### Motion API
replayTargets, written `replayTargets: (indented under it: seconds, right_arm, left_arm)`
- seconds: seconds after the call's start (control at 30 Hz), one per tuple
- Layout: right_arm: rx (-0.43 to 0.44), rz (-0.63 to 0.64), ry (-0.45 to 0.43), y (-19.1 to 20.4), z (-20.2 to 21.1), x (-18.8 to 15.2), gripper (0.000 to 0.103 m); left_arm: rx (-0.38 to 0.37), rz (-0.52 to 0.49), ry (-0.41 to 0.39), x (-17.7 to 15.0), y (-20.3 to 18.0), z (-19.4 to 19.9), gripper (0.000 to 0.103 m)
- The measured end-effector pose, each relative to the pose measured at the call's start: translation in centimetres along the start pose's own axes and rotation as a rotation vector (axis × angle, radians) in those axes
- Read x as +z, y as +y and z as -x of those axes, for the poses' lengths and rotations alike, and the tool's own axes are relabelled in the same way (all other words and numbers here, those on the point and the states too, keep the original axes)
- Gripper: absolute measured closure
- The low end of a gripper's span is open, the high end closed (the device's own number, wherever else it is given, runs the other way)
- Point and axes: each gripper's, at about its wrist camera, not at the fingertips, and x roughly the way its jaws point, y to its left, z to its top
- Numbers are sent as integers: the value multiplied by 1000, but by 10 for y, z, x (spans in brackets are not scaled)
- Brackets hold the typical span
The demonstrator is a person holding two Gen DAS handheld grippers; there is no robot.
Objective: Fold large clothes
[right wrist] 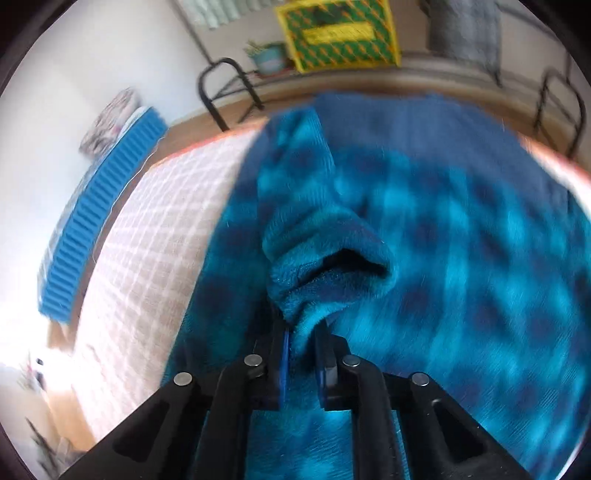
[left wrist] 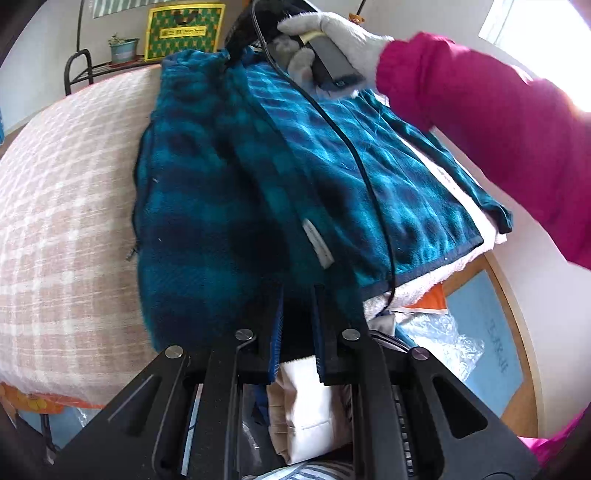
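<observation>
A blue and teal plaid fleece jacket [left wrist: 221,192] lies on a pink checked cover [left wrist: 66,206], one half folded over so its lining faces up. My left gripper [left wrist: 298,295] is shut on the jacket's near hem. My right gripper [right wrist: 303,332] is shut on a bunched fold of the jacket [right wrist: 443,258], near a sleeve cuff [right wrist: 332,266]. In the left wrist view the right gripper's body [left wrist: 266,22] and the gloved hand [left wrist: 332,33] holding it sit at the jacket's far end.
A pink-sleeved arm [left wrist: 498,129] crosses the right side. A black cable [left wrist: 354,155] runs over the jacket. White clothes [left wrist: 306,406] and plastic bags [left wrist: 443,339] lie below. A yellow-green box [right wrist: 340,33], a potted plant [right wrist: 269,55] and a black rack [right wrist: 225,92] stand behind.
</observation>
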Motion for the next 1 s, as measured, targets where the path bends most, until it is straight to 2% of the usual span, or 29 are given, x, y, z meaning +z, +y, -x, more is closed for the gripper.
replayTargets:
  seconds: [0.1,0.13,0.17,0.23,0.27,0.37,0.47,0.6,0.7,0.83,1.0]
  right_arm:
    - [-46,-8,35,-11,-21,-7,95]
    - [-30,-17,8,-13,-20,-9,94]
    - [-29,-21,-3,-13,-20,-10,91]
    - [-32,-38,-6,-15,-16,-10,81]
    - [-24,-42,-9,-16,-9,-11,77]
    - [-16,-38,-57,-17,22,-14,74]
    - [67,-59,-136,-20,76,-34,68]
    - [96,-47,-212,-16,144,-82,65]
    - [87,-63,-247,-21,182,-121,60]
    - [58,-111,-270,-40,224,-174,59]
    - [-50,-173,-291,-78,271,-247,59]
  left_arm:
    - [22,-19,2,-2,-8,-11,91]
    - [20,-14,-3,-2,-9,-13,93]
    - [23,-16,-6,-2,-10,-14,93]
    - [26,-22,-2,-1,-11,-13,93]
    - [22,-19,1,0,-10,-10,93]
    - [19,-14,-31,2,-7,11,93]
    - [35,-6,-92,4,-2,41,93]
    - [61,28,-146,7,8,62,93]
    - [56,40,-146,10,9,56,93]
    - [47,3,-126,11,-7,34,93]
    - [42,-45,-64,11,-32,-9,93]
